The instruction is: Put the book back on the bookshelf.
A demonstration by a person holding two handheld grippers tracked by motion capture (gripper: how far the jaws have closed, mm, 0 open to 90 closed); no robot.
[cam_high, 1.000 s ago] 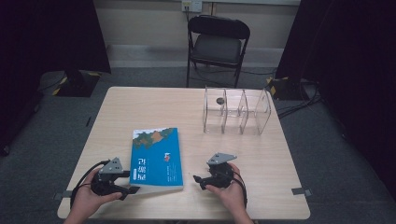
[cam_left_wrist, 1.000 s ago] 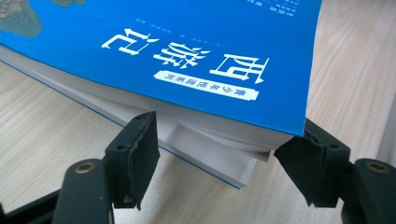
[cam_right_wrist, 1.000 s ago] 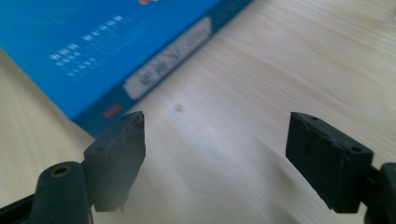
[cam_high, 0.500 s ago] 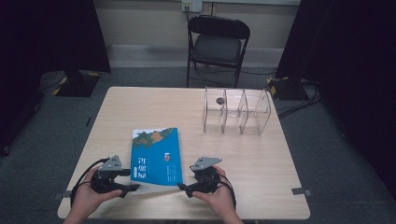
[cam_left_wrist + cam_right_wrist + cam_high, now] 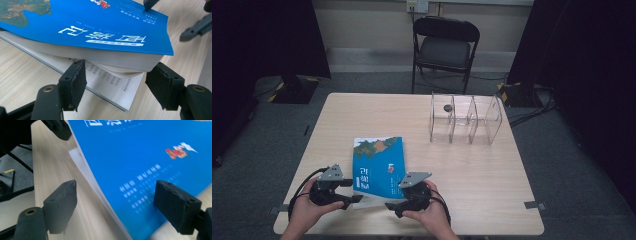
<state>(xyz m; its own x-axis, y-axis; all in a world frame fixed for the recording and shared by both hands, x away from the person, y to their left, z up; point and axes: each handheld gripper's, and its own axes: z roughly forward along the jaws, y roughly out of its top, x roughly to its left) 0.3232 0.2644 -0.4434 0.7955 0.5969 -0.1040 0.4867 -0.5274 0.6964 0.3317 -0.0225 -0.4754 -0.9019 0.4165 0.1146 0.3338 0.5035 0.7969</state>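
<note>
Carefully, my left claw (image 5: 115, 86) gapes under the blue book (image 5: 95, 30); right claw (image 5: 125, 202) gapes, must straddle its corner squarely.

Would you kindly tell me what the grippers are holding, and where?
Nothing is clamped: the left gripper props the blue paperback book under its near corner.

I see a book (image 5: 105, 27) with a smooth, slightly glossy blue paper cover and matt white pages on a pale wood-grain table (image 5: 492, 175), a clear plastic organizer (image 5: 464, 120) at two o'clock, and matt, rough-edged black gripper pads (image 5: 75, 82).
</note>
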